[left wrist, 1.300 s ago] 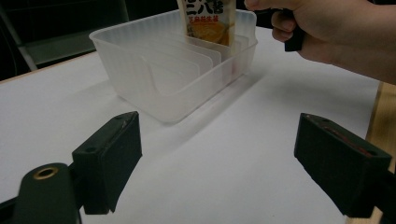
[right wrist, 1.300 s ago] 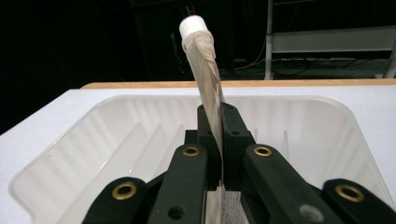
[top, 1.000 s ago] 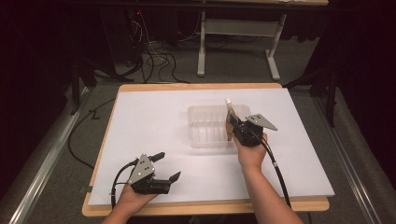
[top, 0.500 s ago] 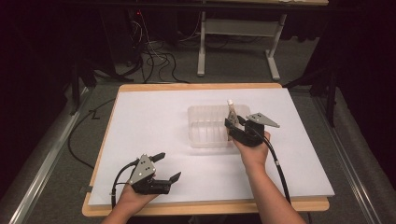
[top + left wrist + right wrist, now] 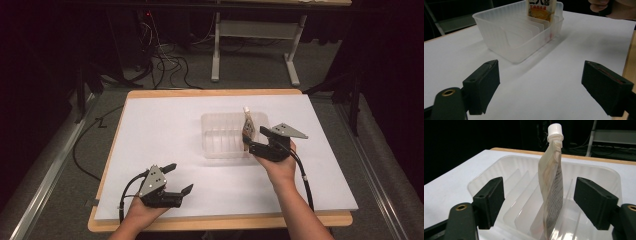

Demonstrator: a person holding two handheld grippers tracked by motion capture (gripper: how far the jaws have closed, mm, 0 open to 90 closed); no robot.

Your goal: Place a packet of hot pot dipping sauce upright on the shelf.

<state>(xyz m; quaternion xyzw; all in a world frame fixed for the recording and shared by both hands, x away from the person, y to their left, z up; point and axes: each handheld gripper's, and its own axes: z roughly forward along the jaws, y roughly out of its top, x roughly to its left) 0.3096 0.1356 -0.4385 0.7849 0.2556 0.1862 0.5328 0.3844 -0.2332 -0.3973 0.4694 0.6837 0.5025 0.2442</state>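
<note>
A clear plastic bin [image 5: 220, 147] with upright dividers stands at the middle of the white sheet. A spouted pouch [image 5: 248, 125] with a white cap stands upright in the bin's right end slot. My right gripper [image 5: 254, 139] sits at the bin's near right corner. In the right gripper view the pouch [image 5: 552, 192] rises between the jaws of my right gripper [image 5: 541, 202], which have just been opening; neither pad touches it. My left gripper [image 5: 181, 177] rests open near the front edge, with nothing between its fingers. In the left gripper view, my left gripper [image 5: 544, 87] faces the bin [image 5: 519, 37] and the pouch [image 5: 541, 8].
The white sheet [image 5: 165, 125] covers a wooden table [image 5: 210, 92]. Cables [image 5: 165, 65] and a metal stand's legs [image 5: 255, 55] lie on the floor beyond the far edge. A hand [image 5: 614, 8] shows at the upper right of the left gripper view.
The right gripper's jaws have spread apart and let go of the pouch, which stays upright in the bin. That hand has drawn back a little. The left gripper has not moved.
</note>
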